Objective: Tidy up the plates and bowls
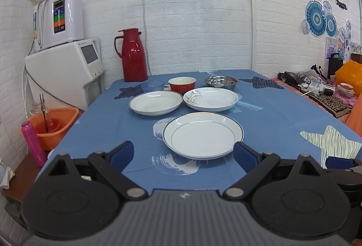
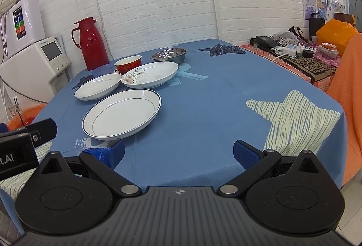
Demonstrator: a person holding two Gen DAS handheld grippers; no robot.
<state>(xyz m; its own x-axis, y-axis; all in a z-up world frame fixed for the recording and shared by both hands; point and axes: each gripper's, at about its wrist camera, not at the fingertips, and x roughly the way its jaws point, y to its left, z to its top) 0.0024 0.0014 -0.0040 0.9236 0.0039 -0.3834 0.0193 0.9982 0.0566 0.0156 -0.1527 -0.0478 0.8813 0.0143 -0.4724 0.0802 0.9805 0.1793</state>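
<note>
On the near edge of a table covered with a blue tablecloth (image 1: 282,114), two grippers wait side by side. The left gripper (image 1: 183,154) has its jaws spread wide and holds nothing. The right gripper (image 2: 179,153) is also wide open and holds nothing. The cloth has pale striped starfish (image 2: 296,119) printed on it, and some dark ones farther back. Just past the left gripper's blue pads (image 1: 122,153) sits the nearest white plate (image 1: 202,136), which has a dark blue rim and seems to lie on top of another plate. Behind it are two more plates, side by side and not touching: a plain white plate (image 1: 155,102) on the left and a flowered plate (image 1: 210,99) on the right. That makes three plates in plain sight. Farther back stand three bowls in a row: a small blue bowl (image 1: 152,86), a red bowl (image 1: 182,84) and a shiny metal bowl (image 1: 221,82). One red thermos jug (image 1: 132,55) stands at the far left corner of the table. Beside the table on the left are an orange basin (image 1: 57,127), a pink bottle (image 1: 34,143) and two white machines (image 1: 64,67), one stacked on the other. A white brick wall (image 1: 199,20) runs behind it all, with blue paper fans (image 1: 319,18) stuck on at the right.
</note>
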